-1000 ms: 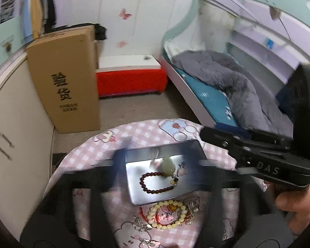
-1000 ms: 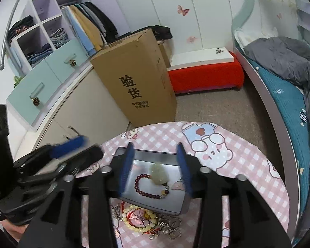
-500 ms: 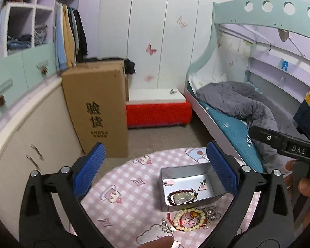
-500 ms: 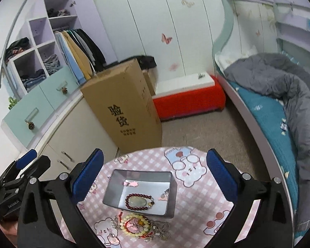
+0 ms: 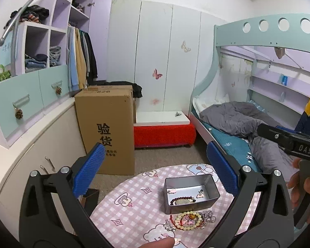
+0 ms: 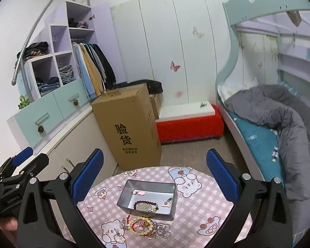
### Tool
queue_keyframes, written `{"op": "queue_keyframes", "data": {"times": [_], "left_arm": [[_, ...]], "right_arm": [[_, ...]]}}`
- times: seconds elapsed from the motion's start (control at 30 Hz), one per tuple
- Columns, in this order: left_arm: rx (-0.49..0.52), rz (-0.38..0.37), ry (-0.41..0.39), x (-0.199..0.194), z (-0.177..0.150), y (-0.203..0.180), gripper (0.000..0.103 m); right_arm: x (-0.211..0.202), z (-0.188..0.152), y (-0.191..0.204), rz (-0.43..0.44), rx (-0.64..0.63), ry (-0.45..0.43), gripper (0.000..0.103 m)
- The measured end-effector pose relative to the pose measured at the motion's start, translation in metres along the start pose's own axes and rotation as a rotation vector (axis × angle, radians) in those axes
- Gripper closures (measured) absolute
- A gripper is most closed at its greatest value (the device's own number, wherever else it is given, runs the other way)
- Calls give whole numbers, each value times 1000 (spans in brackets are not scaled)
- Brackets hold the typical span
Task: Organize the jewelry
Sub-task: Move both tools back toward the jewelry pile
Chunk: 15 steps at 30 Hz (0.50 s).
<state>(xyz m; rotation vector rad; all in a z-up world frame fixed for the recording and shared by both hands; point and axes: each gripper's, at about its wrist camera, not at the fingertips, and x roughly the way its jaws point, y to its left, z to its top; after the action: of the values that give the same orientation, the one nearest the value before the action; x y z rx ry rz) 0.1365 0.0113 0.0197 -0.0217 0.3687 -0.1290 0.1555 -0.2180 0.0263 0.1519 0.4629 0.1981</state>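
A silver metal tin (image 5: 214, 188) (image 6: 124, 194) stands on a small round table with a pink checked cloth (image 5: 130, 217) (image 6: 196, 210). Inside it lie a dark red bead bracelet with a pale pendant (image 5: 180, 200) (image 6: 145, 205) and small pink pieces. In front of the tin sits a pile of jewelry: a cream bead bracelet (image 5: 188, 220) (image 6: 141, 224), red cord and silver chains. My left gripper (image 5: 155, 172) and my right gripper (image 6: 155, 171) both hang open, high above the table, with nothing between their blue pads. The right gripper's body (image 5: 289, 142) shows in the left wrist view.
A tall cardboard box (image 5: 107, 130) stands on the floor behind the table, beside white cabinets (image 5: 31, 155). A red bench (image 5: 163, 132) lies against the far wall. A bunk bed with a grey quilt (image 6: 279, 111) fills the right side. A fingertip (image 5: 161, 242) shows at the bottom edge.
Both grippers have risen and pulled back from just over the tin, and their jaws have spread wide. The tin and jewelry now look smaller and lower in view.
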Motion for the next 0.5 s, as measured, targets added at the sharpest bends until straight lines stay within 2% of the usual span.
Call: {"op": "queue_keyframes", "data": {"times": [0.27, 0.5], "left_arm": [[-2, 26, -32, -31, -15, 9, 6], [42, 20, -19, -46, -49, 9, 6]], "right_arm": [[-41, -13, 8, -23, -44, -82, 7], [-66, -38, 9, -71, -68, -111, 7]]}}
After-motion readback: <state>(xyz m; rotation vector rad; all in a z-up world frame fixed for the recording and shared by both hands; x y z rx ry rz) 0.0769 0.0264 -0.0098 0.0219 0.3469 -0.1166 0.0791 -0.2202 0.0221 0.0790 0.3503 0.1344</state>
